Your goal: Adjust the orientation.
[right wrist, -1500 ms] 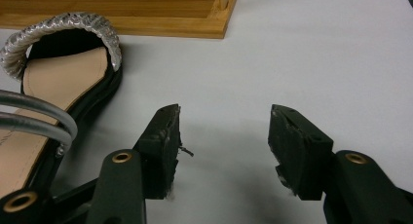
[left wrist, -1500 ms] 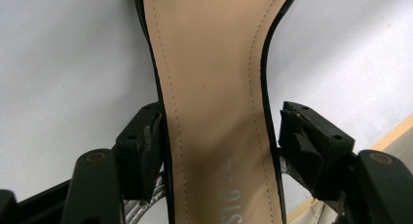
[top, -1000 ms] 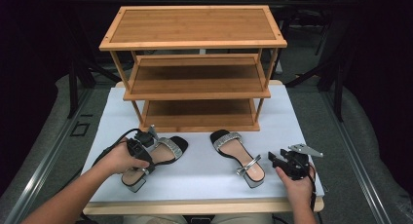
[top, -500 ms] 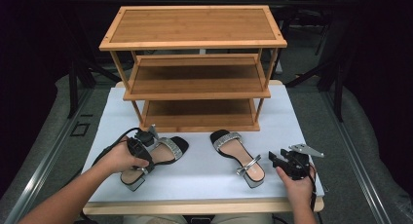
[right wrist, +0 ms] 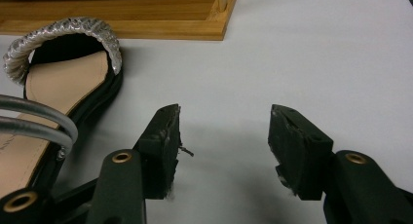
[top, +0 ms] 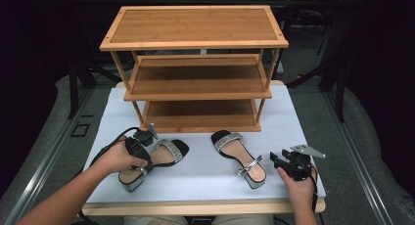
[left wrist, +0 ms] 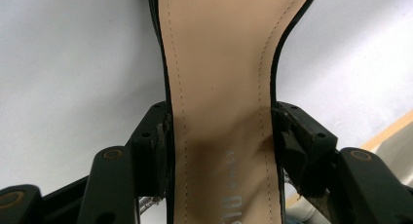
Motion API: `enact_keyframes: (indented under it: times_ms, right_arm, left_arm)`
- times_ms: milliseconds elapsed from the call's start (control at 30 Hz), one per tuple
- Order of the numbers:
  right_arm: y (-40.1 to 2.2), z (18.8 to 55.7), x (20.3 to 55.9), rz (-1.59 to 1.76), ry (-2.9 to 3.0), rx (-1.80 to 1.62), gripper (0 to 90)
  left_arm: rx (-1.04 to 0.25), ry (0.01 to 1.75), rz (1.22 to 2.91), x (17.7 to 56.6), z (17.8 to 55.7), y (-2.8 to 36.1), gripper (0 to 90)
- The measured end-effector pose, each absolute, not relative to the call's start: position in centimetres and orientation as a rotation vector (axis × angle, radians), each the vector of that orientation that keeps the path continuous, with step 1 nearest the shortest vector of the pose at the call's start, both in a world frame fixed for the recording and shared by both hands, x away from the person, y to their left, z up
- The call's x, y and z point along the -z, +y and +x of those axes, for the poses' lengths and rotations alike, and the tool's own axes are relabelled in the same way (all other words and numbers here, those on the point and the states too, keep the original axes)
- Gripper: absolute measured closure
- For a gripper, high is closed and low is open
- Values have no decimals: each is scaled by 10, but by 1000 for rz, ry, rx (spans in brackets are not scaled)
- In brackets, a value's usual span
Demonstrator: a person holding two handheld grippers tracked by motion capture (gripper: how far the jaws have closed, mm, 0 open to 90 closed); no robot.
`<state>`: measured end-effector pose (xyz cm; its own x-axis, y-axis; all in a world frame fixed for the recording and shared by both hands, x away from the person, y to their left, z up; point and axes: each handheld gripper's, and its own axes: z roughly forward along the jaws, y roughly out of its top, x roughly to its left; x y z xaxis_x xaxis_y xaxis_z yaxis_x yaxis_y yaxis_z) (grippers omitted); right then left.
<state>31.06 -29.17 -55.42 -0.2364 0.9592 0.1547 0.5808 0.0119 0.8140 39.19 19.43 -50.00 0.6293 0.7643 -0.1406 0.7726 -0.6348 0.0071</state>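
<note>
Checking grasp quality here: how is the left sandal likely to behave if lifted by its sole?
The left sandal looks stiff-soled, so it should probably lift flat, not sag. The left gripper, whose jaws have just been closing, pinches its narrow waist; the smooth edges might slip. Its block heel may tip it heel-down.

Bright, even overhead light — soft shadows (dark surroundings), slight blur.

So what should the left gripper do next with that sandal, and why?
Probably lift it. The left gripper has just been closing, and its pads now touch both sides of the left sandal, which lies flat on the white table. The shoe rack shelves stand empty just behind it.
</note>
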Motion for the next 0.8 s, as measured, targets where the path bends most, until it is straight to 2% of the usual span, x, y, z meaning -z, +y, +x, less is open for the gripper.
enact_keyframes:
  times_ms: [533,800]
  right_arm:
    - [-292,311,554,1575,1841,-1125,449]
    - [-292,310,554,1574,1839,-1121,449]
  left_arm:
    - [140,1321,2727,475,397,202,433]
    - [106,1330,2675,465,412,199,434]
